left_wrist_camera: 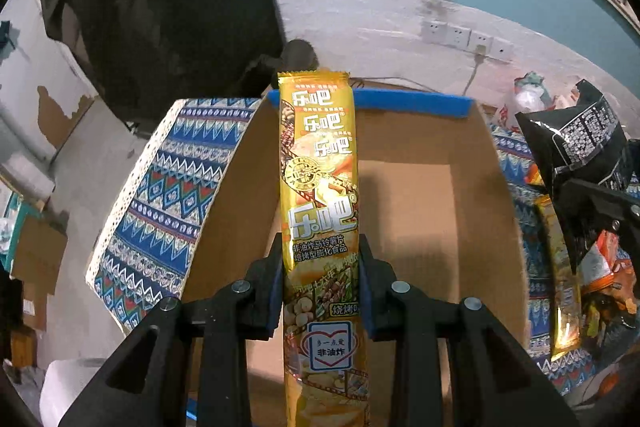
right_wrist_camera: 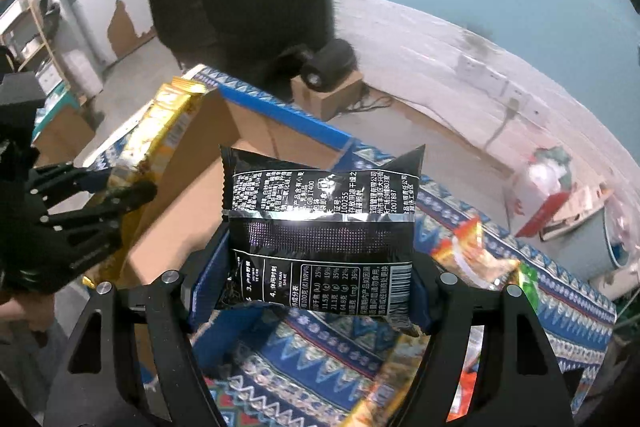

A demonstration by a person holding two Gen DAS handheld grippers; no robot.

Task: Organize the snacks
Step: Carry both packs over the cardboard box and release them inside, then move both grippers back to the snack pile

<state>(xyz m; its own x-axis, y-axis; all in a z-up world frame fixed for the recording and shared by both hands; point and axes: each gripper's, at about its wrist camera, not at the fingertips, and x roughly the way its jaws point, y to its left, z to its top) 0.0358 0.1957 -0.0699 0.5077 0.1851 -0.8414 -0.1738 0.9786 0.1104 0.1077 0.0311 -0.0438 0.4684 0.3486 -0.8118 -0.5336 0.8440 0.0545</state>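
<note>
One long yellow snack pack (left_wrist_camera: pixel 320 187), upright in left gripper (left_wrist_camera: pixel 322 259)

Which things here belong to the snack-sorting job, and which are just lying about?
Job: yellow chip pack in left gripper; black snack bag in right gripper; cardboard box; loose snacks.
Lying about: wall sockets; paper roll.

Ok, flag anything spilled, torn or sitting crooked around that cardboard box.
Nothing looks spilled or torn. The cardboard box appears empty, and several snack packets lie jumbled on the patterned cloth beside it, unsorted. Each hand-held gripper holds a packet: the left a long yellow chip pack, the right a black pouch.
</note>
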